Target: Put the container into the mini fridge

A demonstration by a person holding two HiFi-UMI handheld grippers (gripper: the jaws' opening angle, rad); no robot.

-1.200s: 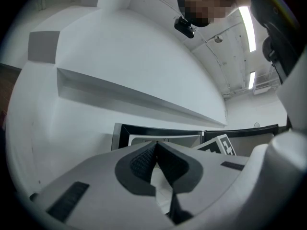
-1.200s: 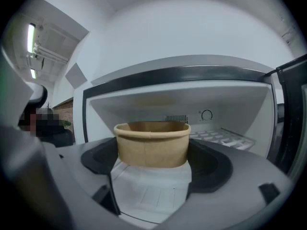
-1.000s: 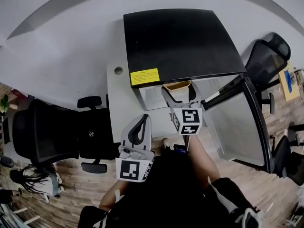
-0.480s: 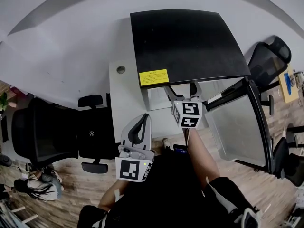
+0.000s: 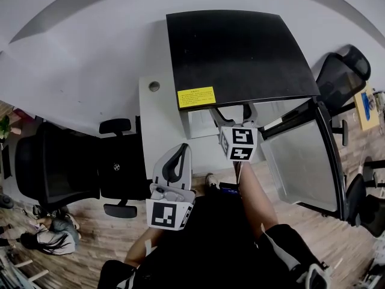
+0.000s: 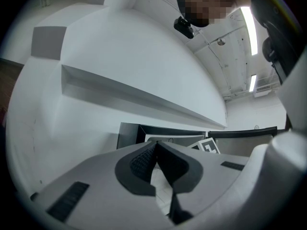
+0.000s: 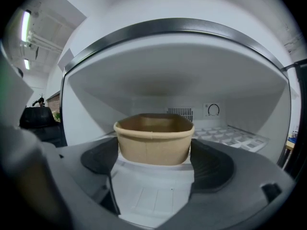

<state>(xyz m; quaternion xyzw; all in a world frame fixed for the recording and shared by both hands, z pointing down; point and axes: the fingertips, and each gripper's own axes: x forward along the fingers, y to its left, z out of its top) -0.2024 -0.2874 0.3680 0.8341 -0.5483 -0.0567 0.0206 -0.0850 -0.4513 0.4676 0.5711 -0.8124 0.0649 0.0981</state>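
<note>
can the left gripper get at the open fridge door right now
Probably not easily. The door hangs open on the person's right, and the right gripper, holding the container inside the mini fridge, lies across the way from the left gripper.

No words could be read. A yellow sticker (image 5: 196, 97) lay on the mini fridge (image 5: 240, 47) top, near the centre of the head view, its print too small to make out. Black-and-white square markers stood on the cubes of the left tongs (image 5: 180, 153) and right tongs (image 5: 232, 109). A round dial sign (image 7: 213, 109) marked the fridge's back wall.
</note>
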